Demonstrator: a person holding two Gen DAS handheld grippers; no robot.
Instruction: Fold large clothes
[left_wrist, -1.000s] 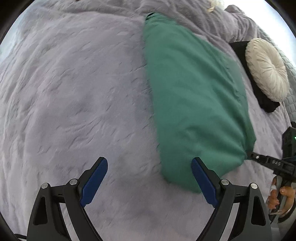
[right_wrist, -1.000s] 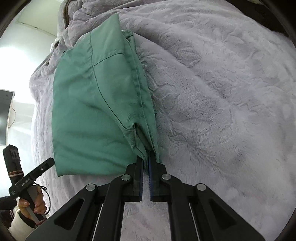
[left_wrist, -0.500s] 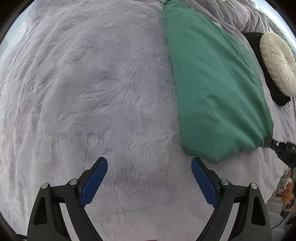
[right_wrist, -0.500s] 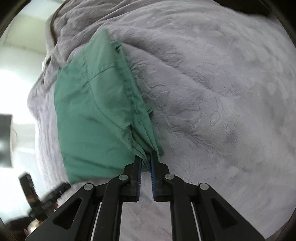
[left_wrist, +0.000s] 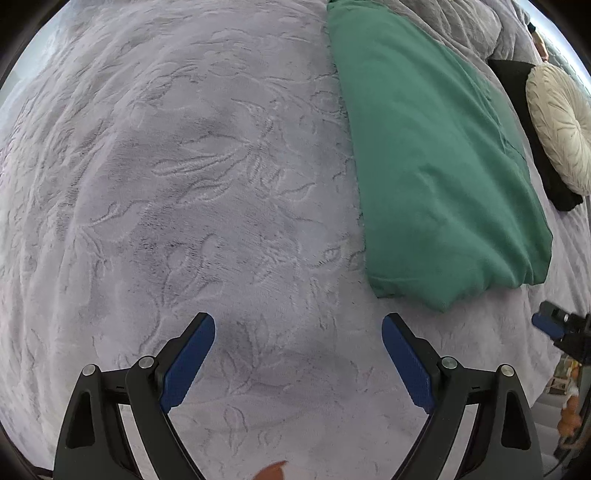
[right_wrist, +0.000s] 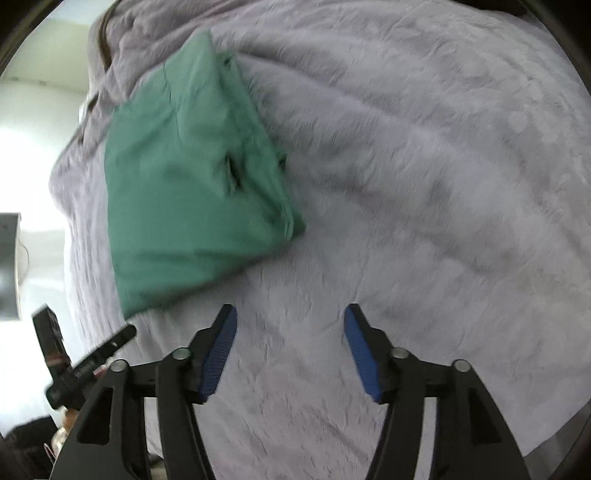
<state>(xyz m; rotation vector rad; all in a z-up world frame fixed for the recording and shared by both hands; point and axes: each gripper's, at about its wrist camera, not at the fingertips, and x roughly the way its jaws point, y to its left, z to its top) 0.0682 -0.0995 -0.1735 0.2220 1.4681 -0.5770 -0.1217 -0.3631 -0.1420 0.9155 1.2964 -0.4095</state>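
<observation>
Green folded garment, one, lies free; both hand-held grippers, left and right, gape empty.

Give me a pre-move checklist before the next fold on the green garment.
1. Right gripper free of the cloth: ok. Its jaws have just been opening, with only blanket between them.
2. Left gripper open and empty: ok, only blanket under it.
3. Green garment lying flat on the grey blanket: ok, folded into a long strip, with some bunching at its near corner.
4. Space beside the garment for folding: ok, bare blanket on one side.
5. Round cream cushion away from the garment: ok, apart, with a black item between them.
6. Layers inside the fold lined up: cannot tell.
</observation>
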